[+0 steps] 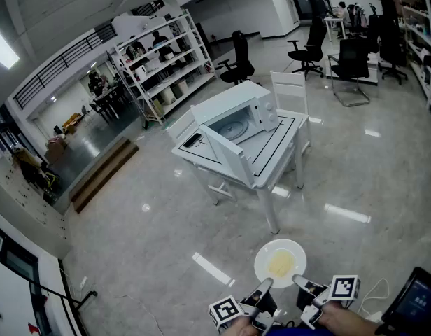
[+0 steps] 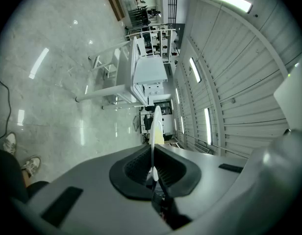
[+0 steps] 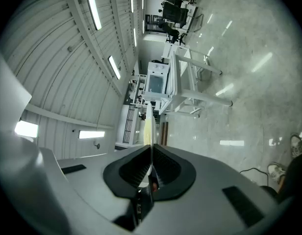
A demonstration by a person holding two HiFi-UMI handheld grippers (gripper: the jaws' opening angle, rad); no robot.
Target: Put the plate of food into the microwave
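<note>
Low in the head view, over the glossy grey floor [image 1: 131, 243], a white plate [image 1: 280, 262] with a pale yellow patch of food [image 1: 280, 264] is held level between two tools. The left claw [image 1: 266, 283] pinches its near-left rim and the right claw [image 1: 298, 280] its near-right rim. In the left gripper view the plate [image 2: 156, 124] runs edge-on as a thin white line between the dark pads of the left claw [image 2: 153, 169], which are clamped onto the rim. In the right gripper view the plate [image 3: 148, 124] sits the same way in the right claw [image 3: 150, 169], with a pad pressed on either face. Well ahead of the plate stands a white bench [image 1: 278, 145]. On it is the white microwave [image 1: 238, 114], its door [image 1: 226, 152] swung wide open toward the camera so that the round turntable [image 1: 233, 128] inside shows. The plate is well apart from the bench and the oven's opening. A white chair [image 1: 291, 89] stands at the far side of the bench, and white shelving [image 1: 163, 65] lines the room beyond. At the lower right corner of the head view a dark screen [image 1: 415, 303] shows, with a pale cable [image 1: 373, 292] beside it. The person's shoes [image 2: 10, 142] show on the floor at the left of the left gripper view.
</note>
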